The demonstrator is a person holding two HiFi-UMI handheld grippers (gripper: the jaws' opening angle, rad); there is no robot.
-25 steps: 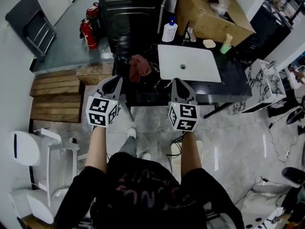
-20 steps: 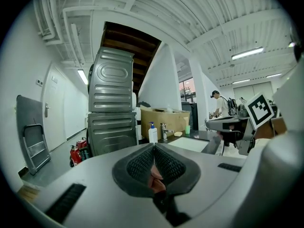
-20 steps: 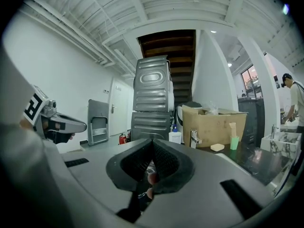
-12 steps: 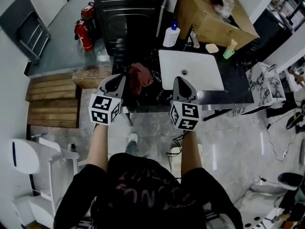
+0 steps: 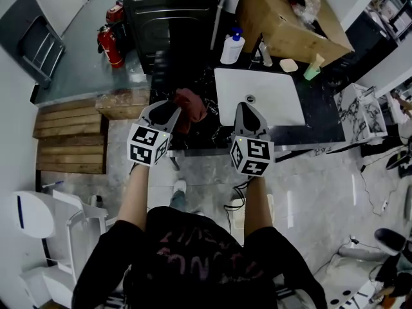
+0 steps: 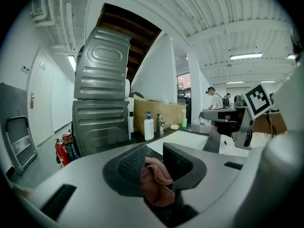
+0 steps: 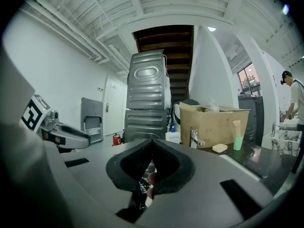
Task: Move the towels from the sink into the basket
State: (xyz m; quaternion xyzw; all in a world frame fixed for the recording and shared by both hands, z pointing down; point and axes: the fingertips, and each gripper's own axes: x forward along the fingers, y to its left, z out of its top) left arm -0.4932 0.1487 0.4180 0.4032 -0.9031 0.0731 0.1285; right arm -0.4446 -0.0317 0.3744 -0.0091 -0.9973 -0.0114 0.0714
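– Dark countertop (image 5: 315, 124) with one white sink (image 5: 270, 102) set into it, seen from above the person's head. What is near the sink?

– One white pump bottle (image 5: 232, 46), one faucet (image 5: 264, 53), one pale soap bar (image 5: 288, 64) and one green tube (image 5: 313, 68) stand along the back edge. One cardboard box (image 5: 283, 18) sits behind them, cut off by the top of the picture.

– How many towels?

– One towel (image 5: 192, 103), reddish pink. It hangs over the counter just left of the sink, clamped between the jaws of the left gripper (image 5: 168, 110). In the left gripper view the cloth bunches between the two ribbed pads, and its lower end is hidden behind the gripper body.

– And the other tool?

– The right gripper (image 5: 248, 111) hovers at the sink's near left edge. Its own view shows the jaws pressed together at the tips. Small dark and pale bits show in the gap below the tips, too small to identify.

– Anything else?

– Two grey machines (image 6: 101, 103) stacked one on the other, and one red fire extinguisher (image 5: 109, 42) on the floor.
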